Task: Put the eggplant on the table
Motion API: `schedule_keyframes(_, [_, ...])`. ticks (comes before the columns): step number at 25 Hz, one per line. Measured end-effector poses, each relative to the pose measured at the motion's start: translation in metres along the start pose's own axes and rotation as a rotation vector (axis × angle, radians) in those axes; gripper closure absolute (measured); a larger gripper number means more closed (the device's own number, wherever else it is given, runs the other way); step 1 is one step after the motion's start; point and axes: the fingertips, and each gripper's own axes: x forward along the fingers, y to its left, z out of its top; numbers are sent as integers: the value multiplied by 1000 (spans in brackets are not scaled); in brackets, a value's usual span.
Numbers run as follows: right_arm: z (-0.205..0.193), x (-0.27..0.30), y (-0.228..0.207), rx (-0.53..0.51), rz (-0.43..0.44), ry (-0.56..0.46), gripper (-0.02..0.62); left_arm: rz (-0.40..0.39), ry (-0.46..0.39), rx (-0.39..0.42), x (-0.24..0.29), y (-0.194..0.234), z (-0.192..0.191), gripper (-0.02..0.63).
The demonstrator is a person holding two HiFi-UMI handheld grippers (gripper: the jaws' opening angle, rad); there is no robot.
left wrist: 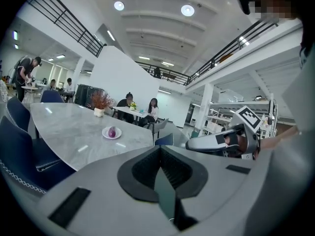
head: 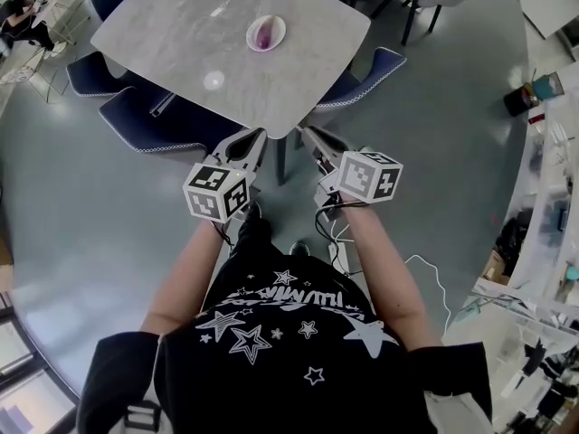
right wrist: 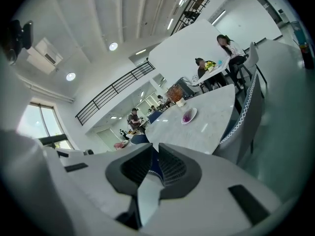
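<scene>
The eggplant (head: pixel 264 34) is purple and small. It lies on a white plate (head: pixel 277 23). The plate sits on the grey table (head: pixel 172 34), on the right side of the tabletop and a bit in from the right corner. The eggplant is on the plate, not on the bare tabletop.

A person stands on the floor by the near corner of the table and holds one gripper in each hand. Both grippers are up in the air, side by side, and they point at that near corner. They are well apart from the plate.

The left gripper (head: pixel 254 137) has its jaws pressed together at the tips. Nothing is between them. In the left gripper view, the plate and eggplant (left wrist: pixel 112 132) show far off past the jaws.

The right gripper (head: pixel 306 134) has its jaws almost together, with only a thin slit between the tips. It holds nothing too. In the right gripper view, the eggplant (right wrist: pixel 186 117) shows far off on its plate.

Blue chairs (head: pixel 149 120) stand round the table. A small pot of flowers (left wrist: pixel 100 111) sits near the far edge of the tabletop. Other people sit at tables farther back.
</scene>
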Motion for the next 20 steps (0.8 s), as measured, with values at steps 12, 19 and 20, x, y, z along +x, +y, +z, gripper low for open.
schedule_keyframes(12, [-54, -52, 24, -105, 58, 71, 552, 47, -32, 3, -39, -73, -24, 598])
schedule_keyframes(19, [-74, -55, 42, -158, 65, 75, 552, 82, -41, -1, -66, -73, -33, 598])
schedule_keyframes(20, [-76, -54, 44, -160, 65, 72, 552, 83, -43, 0, -69, -72, -35, 598])
